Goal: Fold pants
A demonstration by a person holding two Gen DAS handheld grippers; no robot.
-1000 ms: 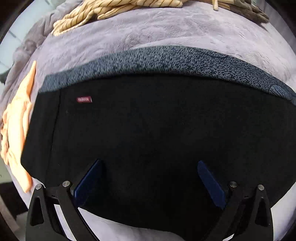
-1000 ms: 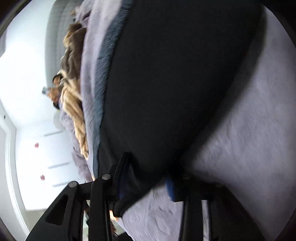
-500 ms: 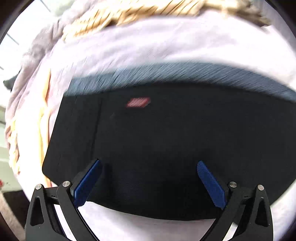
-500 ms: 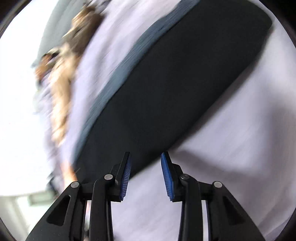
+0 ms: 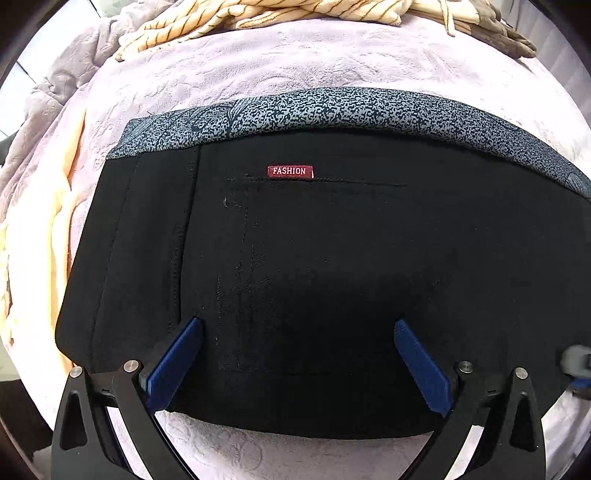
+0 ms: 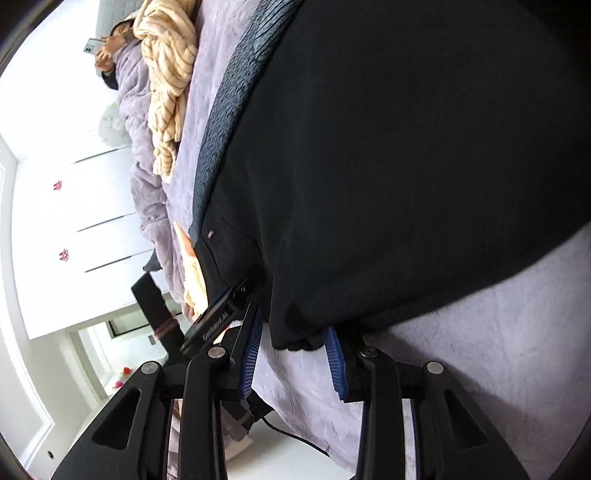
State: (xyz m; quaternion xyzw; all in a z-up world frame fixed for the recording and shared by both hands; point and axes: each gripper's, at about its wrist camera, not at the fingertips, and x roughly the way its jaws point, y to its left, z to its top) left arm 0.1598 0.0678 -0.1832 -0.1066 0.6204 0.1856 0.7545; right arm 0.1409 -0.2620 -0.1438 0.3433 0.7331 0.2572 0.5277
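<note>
Folded black pants point(image 5: 332, 277) with a speckled grey waistband point(image 5: 332, 110) and a red FASHION label point(image 5: 290, 171) lie flat on the lavender bed cover point(image 5: 295, 59). My left gripper point(image 5: 297, 350) stands wide open over their near edge, pads apart on either side of the cloth, gripping nothing. In the right wrist view the pants point(image 6: 406, 166) fill the upper right. My right gripper point(image 6: 293, 360) is at their near edge, jaws closing. A fold of the hem point(image 6: 295, 341) sits between the fingertips, and the pads do not visibly press it. The left gripper point(image 6: 221, 314) shows at the left.
A beige striped blanket point(image 5: 258, 18) lies at the far side of the bed and a peach cloth point(image 5: 40, 240) on the left. A person with a phone point(image 6: 110, 44) sits at the far end. A white wardrobe point(image 6: 55, 203) stands beyond the bed's edge.
The left gripper slid left along the pants and sank closer, still open. The right gripper let go of the pants' edge, swung across the bed cover, and now has the hem between its tips.
</note>
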